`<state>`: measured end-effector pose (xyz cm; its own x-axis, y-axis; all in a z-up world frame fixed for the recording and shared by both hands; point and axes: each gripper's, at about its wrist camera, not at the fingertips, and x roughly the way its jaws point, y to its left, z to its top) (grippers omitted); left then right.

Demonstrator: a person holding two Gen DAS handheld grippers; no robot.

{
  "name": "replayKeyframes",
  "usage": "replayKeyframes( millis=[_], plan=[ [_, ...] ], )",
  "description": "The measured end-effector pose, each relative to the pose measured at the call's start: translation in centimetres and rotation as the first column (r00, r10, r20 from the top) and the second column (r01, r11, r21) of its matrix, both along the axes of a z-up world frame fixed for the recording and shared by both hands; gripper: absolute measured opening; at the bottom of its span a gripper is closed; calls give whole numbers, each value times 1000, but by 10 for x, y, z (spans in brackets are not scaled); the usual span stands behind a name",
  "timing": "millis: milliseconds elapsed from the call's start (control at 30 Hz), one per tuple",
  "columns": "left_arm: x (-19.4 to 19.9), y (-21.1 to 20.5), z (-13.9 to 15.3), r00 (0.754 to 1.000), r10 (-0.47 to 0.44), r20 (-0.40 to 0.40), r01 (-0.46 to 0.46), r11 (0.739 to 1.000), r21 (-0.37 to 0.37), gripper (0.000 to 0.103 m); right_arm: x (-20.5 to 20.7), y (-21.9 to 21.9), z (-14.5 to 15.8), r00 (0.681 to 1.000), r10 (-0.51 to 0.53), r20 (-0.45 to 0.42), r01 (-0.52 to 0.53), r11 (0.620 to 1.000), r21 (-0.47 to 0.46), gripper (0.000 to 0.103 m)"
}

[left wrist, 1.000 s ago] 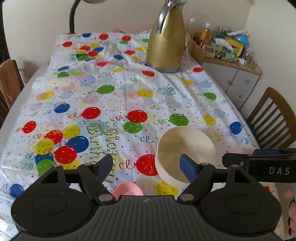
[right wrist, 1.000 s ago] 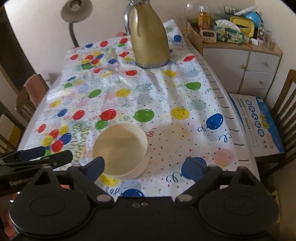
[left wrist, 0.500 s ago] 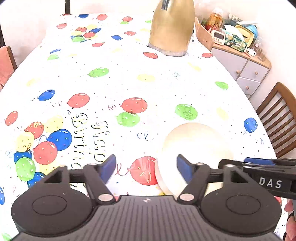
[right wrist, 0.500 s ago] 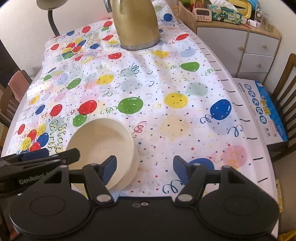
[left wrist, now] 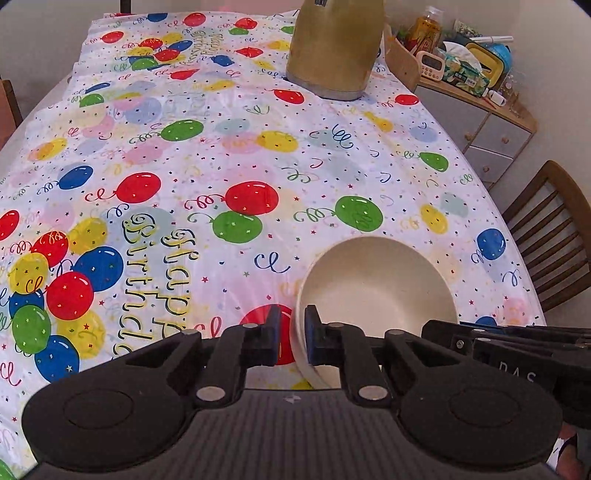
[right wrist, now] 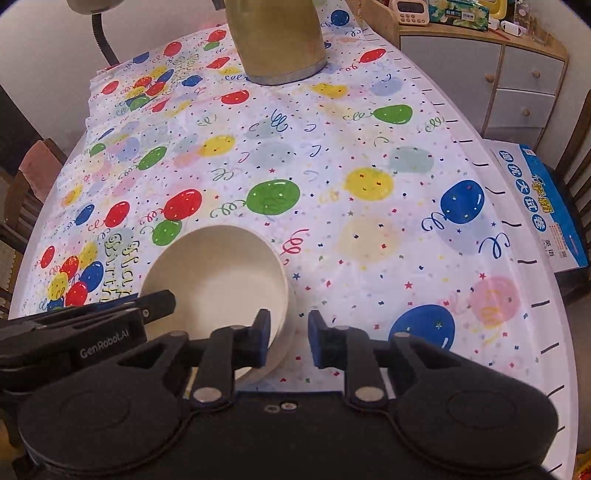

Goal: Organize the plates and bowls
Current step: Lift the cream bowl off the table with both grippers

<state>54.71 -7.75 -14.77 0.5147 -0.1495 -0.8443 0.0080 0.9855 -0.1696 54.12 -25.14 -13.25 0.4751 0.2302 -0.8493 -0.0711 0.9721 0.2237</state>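
A cream bowl (left wrist: 376, 288) (right wrist: 218, 273) stands upright on the balloon tablecloth (left wrist: 229, 155), near its front edge. My left gripper (left wrist: 293, 334) is shut on the bowl's left rim, one pad inside and one outside. My right gripper (right wrist: 288, 334) straddles the opposite rim and its jaws are closing. Its inner finger (right wrist: 262, 332) lies against the inside wall, while a thin gap still shows at the outer finger (right wrist: 317, 336). Each gripper appears side-on in the other's view: the right gripper (left wrist: 436, 328) and the left gripper (right wrist: 162, 301).
A tall gold jug (left wrist: 332, 51) (right wrist: 277, 37) stands at the table's far end. Right of the table are a drawer cabinet (right wrist: 517, 81) with clutter on top, a wooden chair (left wrist: 546, 236) and a blue box (right wrist: 543, 206) on the floor. A lamp (right wrist: 99, 33) stands at the far left.
Both grippers came down onto the bowl and their jaws closed in from wide open, left on one rim, right around the other. The pink item below the left gripper is out of sight.
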Motion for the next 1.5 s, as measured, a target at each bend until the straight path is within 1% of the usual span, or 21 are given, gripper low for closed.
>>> replayKeyframes(
  millis=[67, 333, 500, 700, 833, 1033, 1233, 1500],
  plan=[
    [-2, -1, 1, 1000, -4, -4, 4, 1000, 3, 11, -1, 1, 1, 1000, 7, -1, -7, 1000, 3, 10],
    [-20, -4, 4, 999, 4, -33, -4, 1000, 9, 9, -11, 3, 4, 999, 32, -4, -32, 999, -15, 10],
    [-38, -2, 15, 999, 11, -42, -10, 1000, 18, 9, -23, 2, 10, 999, 46, -9, -46, 999, -8, 9],
    [-71, 2, 32, 999, 32, -39, -31, 999, 24, 9, -46, 6, 24, 996, 89, -1, -89, 996, -3, 9],
    [-93, 6, 44, 998, 48, -34, -47, 998, 31, 9, -64, 12, 37, 993, 113, 22, -113, 994, -5, 9],
    [-130, 17, 62, 998, 65, -13, -64, 998, 16, 9, -94, 23, 55, 987, 151, 50, -150, 988, -20, 9],
    [-168, 28, 81, 999, 33, 2, -33, 999, 19, 9, -133, 34, 70, 985, 158, 63, -157, 987, -25, 9],
    [-226, 49, 103, 1000, -11, 23, 11, 1000, 9, 9, -194, 52, 86, 988, 134, 80, -131, 991, -41, 9]
  ],
)
